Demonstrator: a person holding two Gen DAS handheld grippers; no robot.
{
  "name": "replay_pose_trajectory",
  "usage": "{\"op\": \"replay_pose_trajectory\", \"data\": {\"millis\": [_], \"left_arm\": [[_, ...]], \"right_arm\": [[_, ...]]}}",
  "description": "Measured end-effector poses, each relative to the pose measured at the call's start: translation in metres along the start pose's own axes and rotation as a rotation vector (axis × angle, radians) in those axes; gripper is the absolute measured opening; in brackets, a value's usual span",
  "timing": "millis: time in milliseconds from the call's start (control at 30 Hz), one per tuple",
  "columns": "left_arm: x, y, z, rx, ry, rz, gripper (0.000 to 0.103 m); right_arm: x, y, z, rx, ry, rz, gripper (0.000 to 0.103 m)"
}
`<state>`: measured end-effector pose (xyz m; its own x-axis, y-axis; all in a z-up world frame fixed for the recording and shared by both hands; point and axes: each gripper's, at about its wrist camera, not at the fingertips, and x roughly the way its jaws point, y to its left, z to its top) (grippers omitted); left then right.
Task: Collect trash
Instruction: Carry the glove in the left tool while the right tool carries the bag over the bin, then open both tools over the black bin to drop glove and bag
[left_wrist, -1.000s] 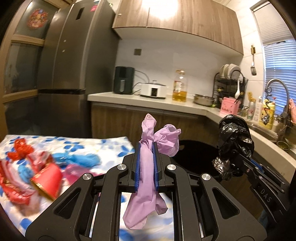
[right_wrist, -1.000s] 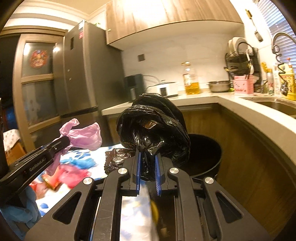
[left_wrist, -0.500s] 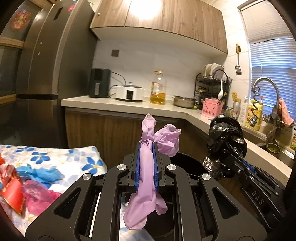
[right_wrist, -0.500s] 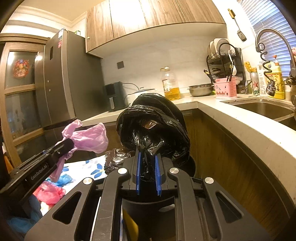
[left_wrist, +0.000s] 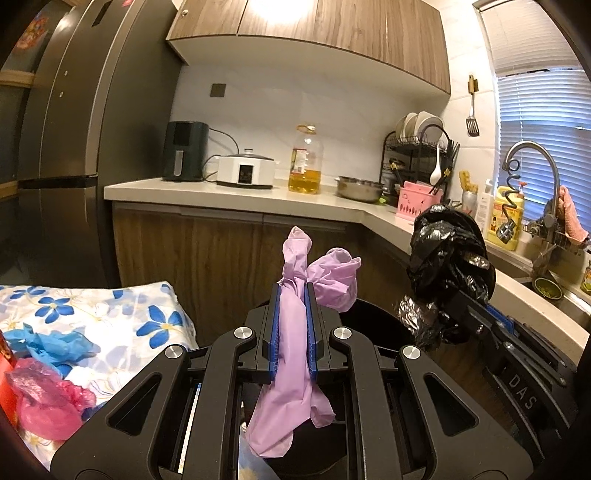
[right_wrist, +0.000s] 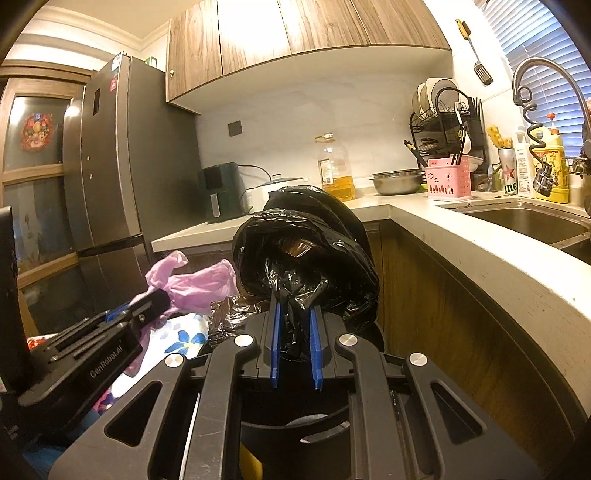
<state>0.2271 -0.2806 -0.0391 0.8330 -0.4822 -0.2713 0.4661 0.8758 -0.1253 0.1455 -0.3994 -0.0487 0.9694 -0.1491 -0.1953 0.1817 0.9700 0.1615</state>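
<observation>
My left gripper (left_wrist: 292, 293) is shut on a crumpled lilac plastic bag (left_wrist: 295, 332) that sticks up past the blue pads and hangs down below them. My right gripper (right_wrist: 294, 308) is shut on a bunched black plastic bag (right_wrist: 306, 251). Both are held above a round black bin (right_wrist: 295, 424) whose rim (left_wrist: 376, 314) shows under the fingers. In the left wrist view the right gripper (left_wrist: 456, 306) with the black bag (left_wrist: 448, 266) is at the right; in the right wrist view the left gripper (right_wrist: 162, 297) with the lilac bag (right_wrist: 192, 280) is at the left.
A table with a blue-flowered cloth (left_wrist: 110, 306) at the left carries blue (left_wrist: 51, 343), pink (left_wrist: 48, 402) and red scraps. Wooden cabinets and a pale counter (left_wrist: 258, 199) wrap around behind and right, with a sink (right_wrist: 532, 221). A tall steel fridge (left_wrist: 74, 147) stands left.
Both grippers have swung right, away from the flowered table and over the black bin. The table's scraps slid to the left edge of view. Both grips are unchanged.
</observation>
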Motion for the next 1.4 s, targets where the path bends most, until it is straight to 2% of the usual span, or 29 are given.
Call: {"op": "replay_pose_trajectory", "data": {"millis": [700,767,933,1033,1133,1200,1333,1400], "left_arm": [[0.029,-0.003,-0.007,-0.01,0.037,-0.03,0.012],[0.03,-0.003,-0.007,-0.012,0.04,-0.036,0.012],[0.031,-0.003,-0.007,-0.007,0.045,-0.04,0.013],[0.032,-0.001,-0.007,-0.011,0.052,-0.049,0.017],[0.032,0.0,-0.008,-0.011,0.051,-0.053,0.024],[0.032,0.002,-0.009,-0.017,0.049,-0.048,0.036],[0.029,0.01,-0.009,-0.046,0.046,-0.045,0.045],[0.027,0.014,-0.009,-0.054,0.045,-0.03,0.055]], "right_arm": [[0.022,-0.009,0.002,0.019,0.006,0.011,0.017],[0.022,-0.009,0.002,0.018,0.005,0.008,0.023],[0.027,-0.011,0.002,0.027,0.014,0.006,0.027],[0.028,-0.012,0.003,0.033,0.015,0.006,0.032],[0.03,-0.012,0.003,0.032,0.021,0.006,0.033],[0.032,-0.012,0.003,0.033,0.025,0.008,0.034],[0.03,-0.012,0.003,0.037,0.024,0.004,0.037],[0.029,-0.012,0.002,0.038,0.027,0.001,0.039]]}}
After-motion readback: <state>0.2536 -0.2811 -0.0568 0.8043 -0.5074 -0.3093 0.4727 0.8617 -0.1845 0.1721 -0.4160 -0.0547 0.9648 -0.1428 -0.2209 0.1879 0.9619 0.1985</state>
